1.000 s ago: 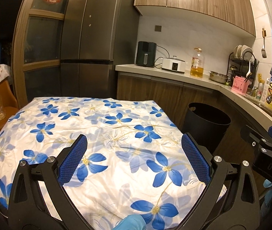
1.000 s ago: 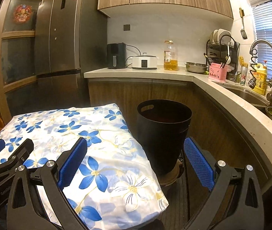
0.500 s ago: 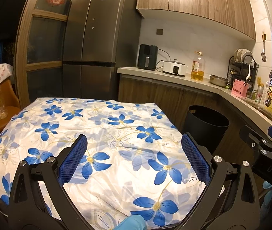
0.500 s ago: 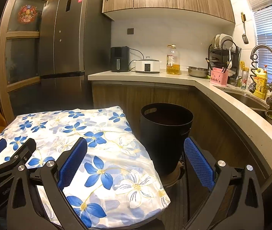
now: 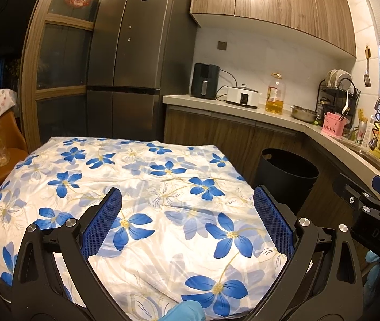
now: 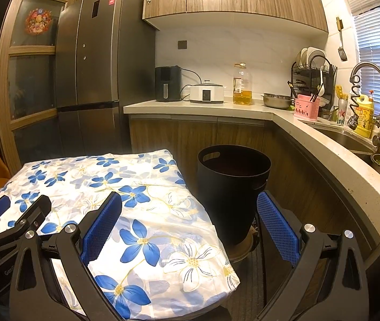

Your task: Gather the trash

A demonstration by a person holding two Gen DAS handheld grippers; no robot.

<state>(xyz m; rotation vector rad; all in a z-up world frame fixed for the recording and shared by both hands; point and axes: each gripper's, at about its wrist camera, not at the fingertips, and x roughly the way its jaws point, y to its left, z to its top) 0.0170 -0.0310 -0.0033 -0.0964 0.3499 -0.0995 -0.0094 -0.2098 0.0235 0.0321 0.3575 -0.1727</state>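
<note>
No trash is showing anywhere in either view right now, so the only task thing I can actually point at is the round black plastic bin, open-topped with a cut-out handle near the rim. It's standing upright on the floor, and from the right gripper it's sitting ahead and just toward the right-hand finger, with its lower wall between the two blue pads. From the left gripper it's lying well off past the right-hand finger, beyond the table edge. So I'm guessing the right hand is the nearer one for any drop into it.

Both grippers are hanging spread wide, nothing between the pads on either.

Under and ahead of the left fingers is the table covered in a white cloth with blue flowers, and I'm not seeing any scraps on it. The bin is standing just beside its right edge.

Beyond that it's a kitchen: beige countertop wrapping round the corner, and a tall grey fridge.
</note>
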